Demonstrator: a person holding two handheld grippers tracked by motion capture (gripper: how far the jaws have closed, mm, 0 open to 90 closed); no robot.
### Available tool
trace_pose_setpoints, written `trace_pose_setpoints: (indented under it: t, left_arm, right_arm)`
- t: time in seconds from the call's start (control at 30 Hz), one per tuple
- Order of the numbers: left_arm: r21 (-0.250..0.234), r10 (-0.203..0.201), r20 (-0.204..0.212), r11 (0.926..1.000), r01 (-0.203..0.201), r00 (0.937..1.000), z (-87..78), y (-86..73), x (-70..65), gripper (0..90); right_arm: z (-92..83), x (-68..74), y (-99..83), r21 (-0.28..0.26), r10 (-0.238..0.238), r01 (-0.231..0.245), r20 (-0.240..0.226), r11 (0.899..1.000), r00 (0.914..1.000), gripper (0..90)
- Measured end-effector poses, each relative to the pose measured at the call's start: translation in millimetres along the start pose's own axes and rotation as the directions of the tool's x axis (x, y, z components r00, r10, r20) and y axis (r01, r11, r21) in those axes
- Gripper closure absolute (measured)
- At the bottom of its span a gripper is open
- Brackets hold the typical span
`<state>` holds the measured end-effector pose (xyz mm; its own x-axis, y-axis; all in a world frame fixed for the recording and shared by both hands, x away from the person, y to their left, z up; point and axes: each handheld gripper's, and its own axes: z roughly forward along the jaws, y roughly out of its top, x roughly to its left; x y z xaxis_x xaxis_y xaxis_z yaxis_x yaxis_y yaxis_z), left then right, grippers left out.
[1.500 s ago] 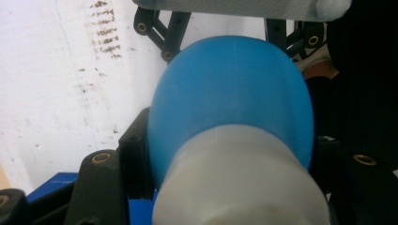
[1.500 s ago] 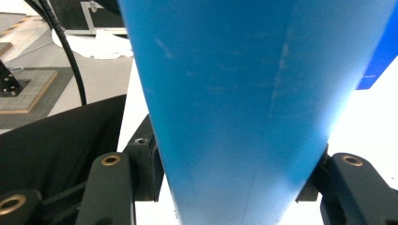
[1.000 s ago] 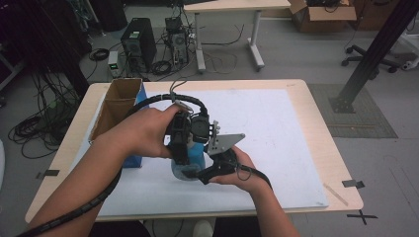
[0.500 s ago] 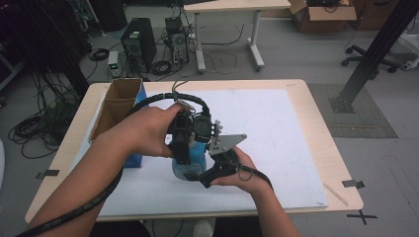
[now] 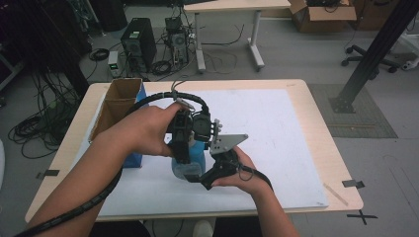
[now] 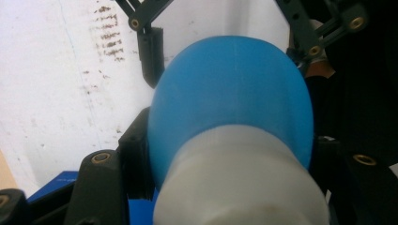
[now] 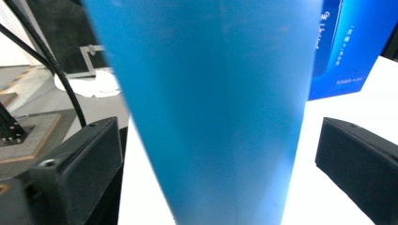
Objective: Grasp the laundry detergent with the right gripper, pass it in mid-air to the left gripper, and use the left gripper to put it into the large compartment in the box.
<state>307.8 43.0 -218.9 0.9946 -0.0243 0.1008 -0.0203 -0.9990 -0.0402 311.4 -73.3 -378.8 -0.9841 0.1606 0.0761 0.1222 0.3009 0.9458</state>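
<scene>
A blue bottle-like object (image 5: 197,150) with a whitish translucent end is held just above the white mat (image 5: 276,128) near the table's front. My left gripper (image 5: 189,159) comes down on it from above. In the left gripper view that gripper (image 6: 230,154) is shut on the blue object (image 6: 234,93), with both jaws pressed to its sides. My right gripper (image 5: 196,177) reaches in from the right, low down. In the right gripper view it (image 7: 220,154) stands open around the blue body (image 7: 211,103), a gap showing on each side.
An open cardboard box (image 5: 118,103) stands at the table's left edge, with a blue carton (image 5: 132,159) in front of it. That blue carton (image 7: 342,47) also shows behind the object. The right gripper's fingers (image 6: 152,51) show beyond the object.
</scene>
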Motion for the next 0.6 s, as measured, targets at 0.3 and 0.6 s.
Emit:
trace_pose_setpoints:
  t: [0.3,0.6]
  left_arm:
    - [0.006,-0.030,-0.001,0.9995,0.030,0.9995,-3.6,-1.7,3.2,37.9]
    - [0.020,-0.104,-0.006,0.9944,0.104,0.9946,-13.1,-7.3,8.2,37.9]
  right_arm:
    - [-13.2,2.3,-1.0,0.005,-0.019,0.019,-0.004,1.000,0.9998,0.2]
    - [-42.7,0.6,-1.3,0.009,-0.046,0.046,0.028,0.999,0.9985,0.1]
